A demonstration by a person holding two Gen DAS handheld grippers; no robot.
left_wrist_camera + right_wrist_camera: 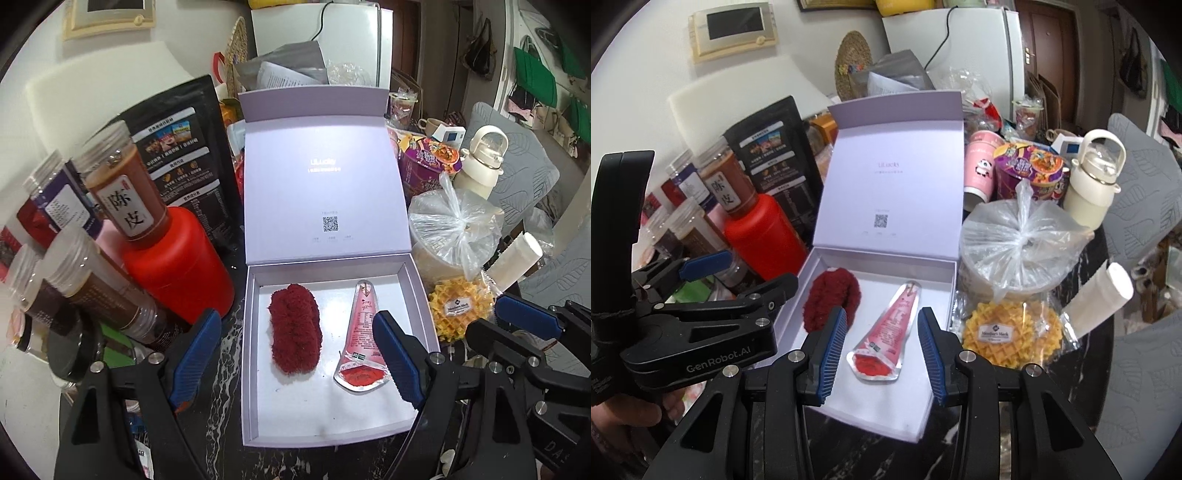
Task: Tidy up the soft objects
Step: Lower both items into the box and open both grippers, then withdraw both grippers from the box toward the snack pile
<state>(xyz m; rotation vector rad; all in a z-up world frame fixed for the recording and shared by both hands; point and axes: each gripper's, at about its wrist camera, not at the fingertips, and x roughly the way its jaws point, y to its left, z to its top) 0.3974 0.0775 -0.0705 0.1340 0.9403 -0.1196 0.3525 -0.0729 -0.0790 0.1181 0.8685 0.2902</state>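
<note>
Clutter is crowding the box (424, 306); both the left hand-held gripper (295, 350) and right hand-held gripper (882, 347), spread and empty, are risking snagging its wall.

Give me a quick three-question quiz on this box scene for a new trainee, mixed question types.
1. True or false: the red fuzzy pad and the pink pouch both lie inside the open box.
2. Which packet sits outside the box, to its right in both views? A) waffle B) tea jar C) black bag
3. Fill in: neither the left gripper nor the right gripper holds anything; the fingers of both are ____.

Key: 1 true; 2 A, the waffle; 3 open.
</note>
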